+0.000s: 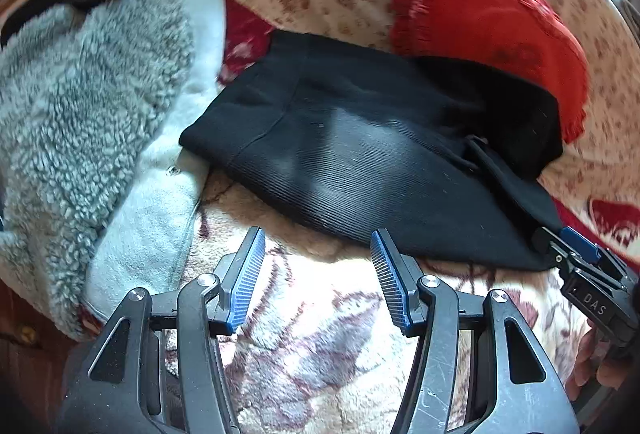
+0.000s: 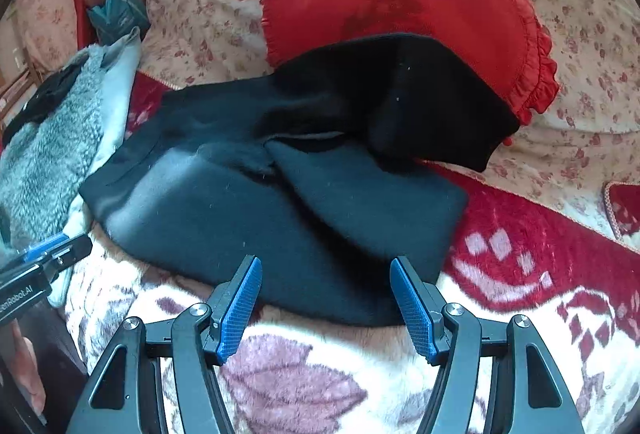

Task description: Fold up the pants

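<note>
The black pants (image 1: 360, 153) lie folded in a thick bundle on a floral blanket (image 1: 320, 334); they also show in the right wrist view (image 2: 280, 201), with one end resting up on a red pillow. My left gripper (image 1: 318, 258) is open and empty, just short of the pants' near edge. My right gripper (image 2: 326, 282) is open and empty, its fingertips at the pants' near edge. In the left wrist view the right gripper (image 1: 576, 250) sits at the bundle's right corner. In the right wrist view the left gripper (image 2: 56, 250) shows at the left edge.
A red frilled pillow (image 2: 400, 1) lies behind the pants, also in the left wrist view (image 1: 492, 17). A grey fleece garment (image 1: 88, 105) lies to the left, touching the pants' left end. A flowered bedsheet (image 2: 580, 45) covers the back. A red patterned blanket area (image 2: 540, 234) lies to the right.
</note>
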